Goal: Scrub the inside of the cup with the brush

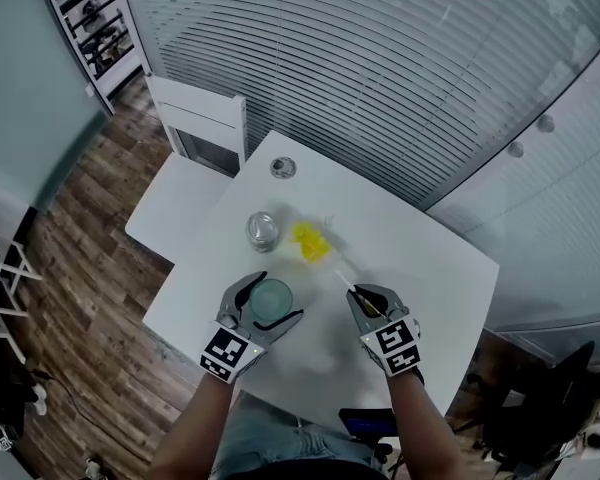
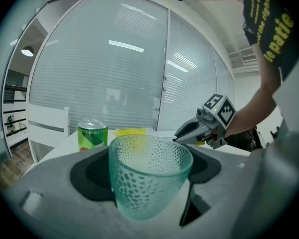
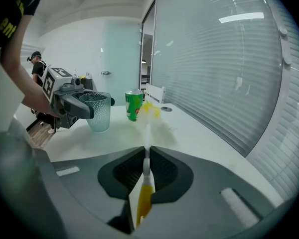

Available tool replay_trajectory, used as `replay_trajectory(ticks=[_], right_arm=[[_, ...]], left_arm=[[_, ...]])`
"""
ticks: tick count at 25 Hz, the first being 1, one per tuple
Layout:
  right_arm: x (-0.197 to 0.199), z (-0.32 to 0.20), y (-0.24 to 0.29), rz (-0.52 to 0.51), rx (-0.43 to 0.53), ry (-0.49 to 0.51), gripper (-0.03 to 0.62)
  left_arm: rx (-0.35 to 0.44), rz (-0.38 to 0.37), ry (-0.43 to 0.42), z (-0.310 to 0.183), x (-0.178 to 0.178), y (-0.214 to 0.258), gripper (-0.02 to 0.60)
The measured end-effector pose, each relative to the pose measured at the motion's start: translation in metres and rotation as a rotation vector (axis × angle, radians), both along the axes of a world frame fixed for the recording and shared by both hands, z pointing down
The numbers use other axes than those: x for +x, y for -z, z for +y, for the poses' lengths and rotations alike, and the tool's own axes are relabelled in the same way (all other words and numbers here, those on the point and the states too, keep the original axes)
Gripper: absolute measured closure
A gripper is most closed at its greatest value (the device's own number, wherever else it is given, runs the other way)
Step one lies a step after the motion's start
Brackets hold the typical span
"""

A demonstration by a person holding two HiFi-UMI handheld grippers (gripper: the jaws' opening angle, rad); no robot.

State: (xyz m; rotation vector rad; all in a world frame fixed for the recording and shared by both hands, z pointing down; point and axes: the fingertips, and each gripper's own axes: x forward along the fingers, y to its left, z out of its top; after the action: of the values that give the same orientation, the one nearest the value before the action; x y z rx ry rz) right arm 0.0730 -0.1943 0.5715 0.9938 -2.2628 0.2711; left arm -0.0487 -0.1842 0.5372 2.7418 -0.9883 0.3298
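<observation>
A: Jaws, left gripper point(image 1: 282, 295): closed round the dimpled pale-green glass cup point(image 2: 149, 176), a pad against each side of its wall. Cup upright, mouth up.

B: Confirmed. Jaws, right gripper point(image 3: 146, 150): narrow, pinched on the brush point(image 3: 145, 195), which has a thin white shaft, a yellow grip and a yellow bristle head. Grip end sits behind the pads; shaft runs forward out of them.

A: Head view adds the layout. Cup is near the front edge of the white worktop point(image 1: 420, 268). Bristle head is well ahead of the right jaws, just beside the green drink can point(image 2: 92, 136). Brush is outside the cup, to its right.

B: From above the can shows only its silver top; its green label shows in both gripper views. From above the cup is a plain pale disc; the dimples are clearest in the left gripper view.

A: Right gripper view shows the cup's base down on the worktop, with the left jaws round its upper half. Cannot tell there whether the bristle head rests on the worktop or hangs just above it.

B: Head view alone shows a white chair point(image 1: 195, 158) at the worktop's far-left side, a wood-plank floor point(image 1: 90, 268) and a small round silvery disc point(image 1: 283, 167) near the far corner.
</observation>
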Motion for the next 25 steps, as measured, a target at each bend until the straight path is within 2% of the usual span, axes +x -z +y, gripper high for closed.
replay_trajectory(ticks=[11,25], right_arm=[[0.019,0.025,0.031,0.050,0.043,0.106,0.559],[0.014,0.069,0.076,0.035,0.099,0.230,0.559]], left_arm=[[0.003,-0.077,-0.012,0.011,-0.004,0.004,0.161],[0.008,-0.204,0.009,0.022,-0.017,0.016,0.163]])
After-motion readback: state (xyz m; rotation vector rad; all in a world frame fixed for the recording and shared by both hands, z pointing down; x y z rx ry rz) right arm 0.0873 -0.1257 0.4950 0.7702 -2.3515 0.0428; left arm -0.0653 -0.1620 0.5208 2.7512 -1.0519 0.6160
